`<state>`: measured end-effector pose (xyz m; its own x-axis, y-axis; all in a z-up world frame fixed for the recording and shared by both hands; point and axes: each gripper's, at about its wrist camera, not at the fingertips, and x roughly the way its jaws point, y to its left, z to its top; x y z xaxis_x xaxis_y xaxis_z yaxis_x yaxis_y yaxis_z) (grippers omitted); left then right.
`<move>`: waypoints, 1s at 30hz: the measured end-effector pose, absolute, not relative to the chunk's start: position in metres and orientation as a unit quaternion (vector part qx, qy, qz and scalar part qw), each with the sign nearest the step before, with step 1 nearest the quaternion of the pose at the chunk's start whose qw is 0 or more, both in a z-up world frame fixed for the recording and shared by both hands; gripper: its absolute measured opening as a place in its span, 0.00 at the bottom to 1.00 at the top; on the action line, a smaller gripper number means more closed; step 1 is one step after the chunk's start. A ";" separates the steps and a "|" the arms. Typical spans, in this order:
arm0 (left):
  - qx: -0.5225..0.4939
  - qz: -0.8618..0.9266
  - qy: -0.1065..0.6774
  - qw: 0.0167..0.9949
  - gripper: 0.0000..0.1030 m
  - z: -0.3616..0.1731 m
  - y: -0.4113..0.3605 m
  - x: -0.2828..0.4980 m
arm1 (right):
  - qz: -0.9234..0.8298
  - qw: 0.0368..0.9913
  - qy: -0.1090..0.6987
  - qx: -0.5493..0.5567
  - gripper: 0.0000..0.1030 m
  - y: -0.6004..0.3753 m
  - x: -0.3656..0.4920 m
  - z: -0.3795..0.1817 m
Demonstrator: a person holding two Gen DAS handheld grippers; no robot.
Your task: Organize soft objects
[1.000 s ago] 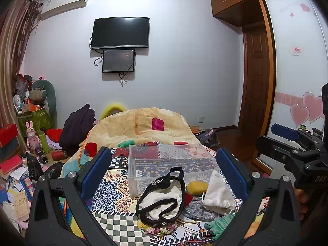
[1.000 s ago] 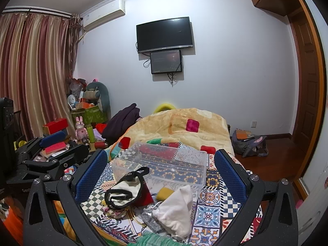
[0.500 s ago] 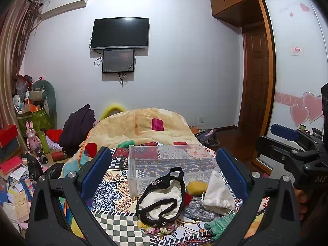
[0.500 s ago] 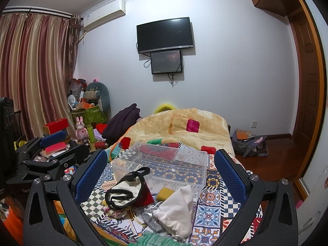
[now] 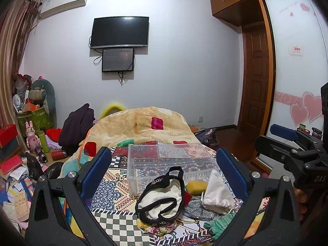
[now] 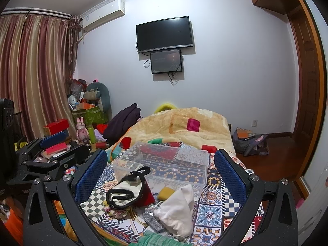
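Over the bed (image 5: 114, 186), nothing has shifted in the last second: we hold left gripper (image 5: 164, 174) and right gripper (image 6: 162, 174) spread and empty, clear bin (image 5: 172, 162) unfilled, sorting not begun

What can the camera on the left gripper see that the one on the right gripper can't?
Only the left wrist view shows the wardrobe door with pink hearts and the right gripper, open. Only the right wrist view shows the striped curtains fully and the left gripper, open. Both share the clear plastic box, the black-trimmed white bag, the white drawstring pouch, the yellow sponge, the wall TV and the quilt.
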<state>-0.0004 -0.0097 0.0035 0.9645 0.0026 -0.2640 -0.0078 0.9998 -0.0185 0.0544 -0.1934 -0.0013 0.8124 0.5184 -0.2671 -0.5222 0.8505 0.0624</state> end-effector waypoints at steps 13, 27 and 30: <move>-0.017 -0.012 0.224 0.974 1.00 -0.036 0.001 0.028 | 0.268 0.940 0.209 -0.001 1.00 -0.201 0.081 -0.029; 0.009 0.011 0.305 0.952 0.93 -0.092 0.026 0.082 | 0.248 0.905 0.346 0.006 0.97 -0.209 0.126 -0.096; -0.002 0.005 0.323 0.946 0.83 -0.101 0.031 0.095 | 0.256 0.896 0.364 0.000 0.88 -0.202 0.132 -0.104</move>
